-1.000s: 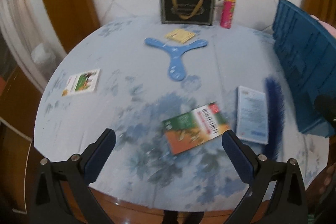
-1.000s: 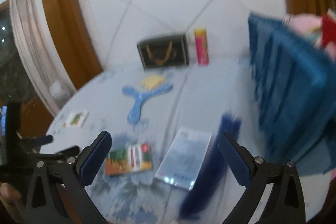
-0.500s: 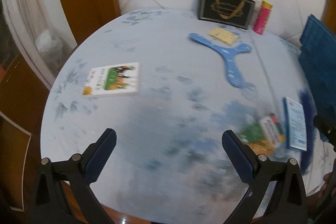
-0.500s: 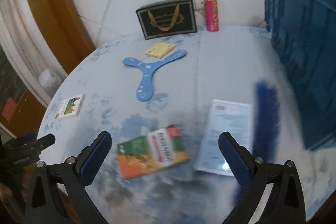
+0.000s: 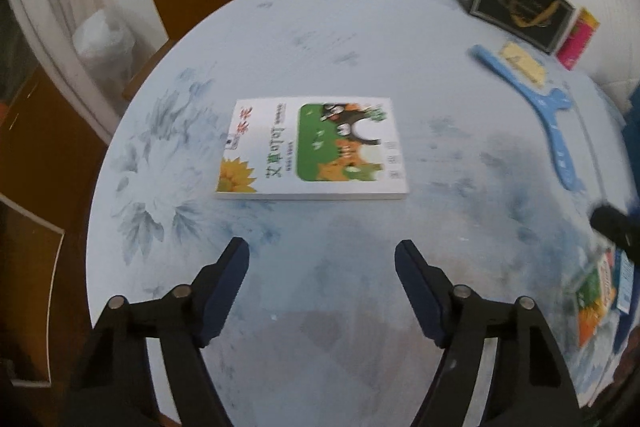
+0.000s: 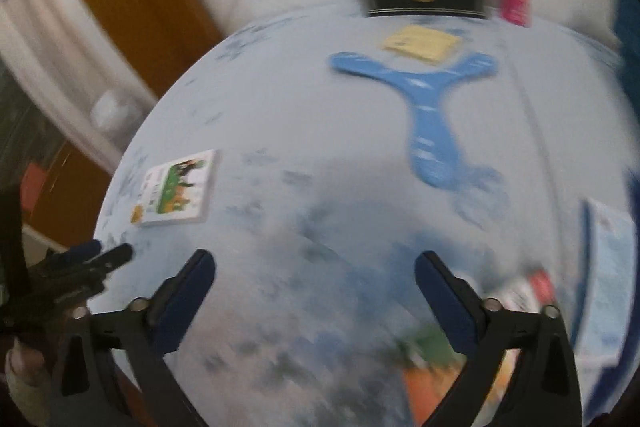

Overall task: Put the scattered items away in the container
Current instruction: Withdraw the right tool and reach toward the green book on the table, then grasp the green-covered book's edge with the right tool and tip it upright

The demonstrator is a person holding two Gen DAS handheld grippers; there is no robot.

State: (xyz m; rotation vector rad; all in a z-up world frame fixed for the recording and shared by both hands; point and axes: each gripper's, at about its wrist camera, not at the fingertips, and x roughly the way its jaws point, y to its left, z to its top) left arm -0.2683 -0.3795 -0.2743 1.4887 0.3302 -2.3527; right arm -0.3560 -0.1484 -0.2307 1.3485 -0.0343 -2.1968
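Your left gripper (image 5: 322,255) has swung left across the round table (image 5: 360,27); the green-cover book (image 5: 312,147) that sat far off at 9 o'clock now lies just ahead at 12, flat, untouched. Both sets of jaws have just been closing partway, with nothing between them, still apart. Your right gripper (image 6: 314,267) has shifted too: the orange-green book (image 6: 432,367) now sits under its right finger at 5 o'clock, the blue boomerang (image 6: 424,99) at 1. The blue container is barely in view at the right edge, so you'll have a long carry back. Nothing tidied yet.
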